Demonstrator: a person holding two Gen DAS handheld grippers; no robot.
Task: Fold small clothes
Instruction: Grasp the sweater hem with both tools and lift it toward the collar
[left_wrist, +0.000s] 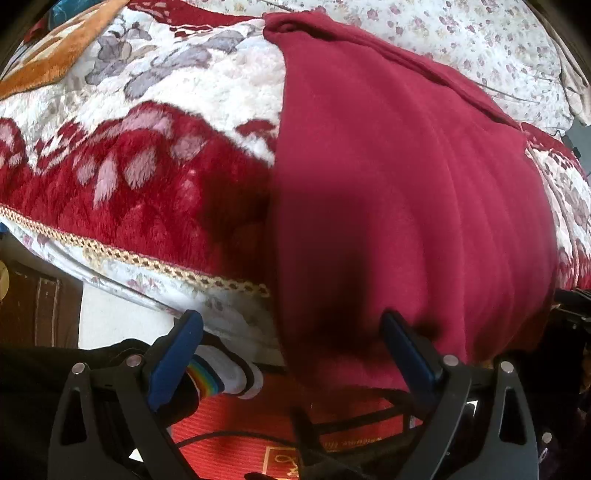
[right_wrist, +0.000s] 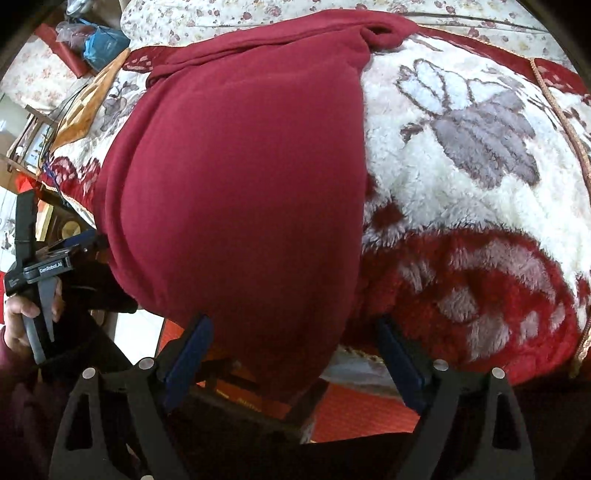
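Observation:
A dark red garment (left_wrist: 406, 177) lies spread lengthwise on a plush red and white floral blanket (left_wrist: 155, 155), its near end hanging over the bed's front edge. My left gripper (left_wrist: 291, 325) is open, its blue fingers (left_wrist: 177, 358) wide apart at the garment's near left hem, holding nothing. In the right wrist view the same garment (right_wrist: 240, 177) fills the middle. My right gripper (right_wrist: 291, 328) is open, straddling the garment's near right corner. The left gripper's body (right_wrist: 40, 269) and the hand holding it show at the left edge.
A gold-trimmed blanket border (left_wrist: 147, 258) runs along the bed edge. A foot in a rainbow-striped white sock (left_wrist: 221, 376) stands on a red mat (left_wrist: 258, 424) below. A floral sheet (left_wrist: 461, 33) covers the far side of the bed. Bags and clutter (right_wrist: 96, 40) sit far left.

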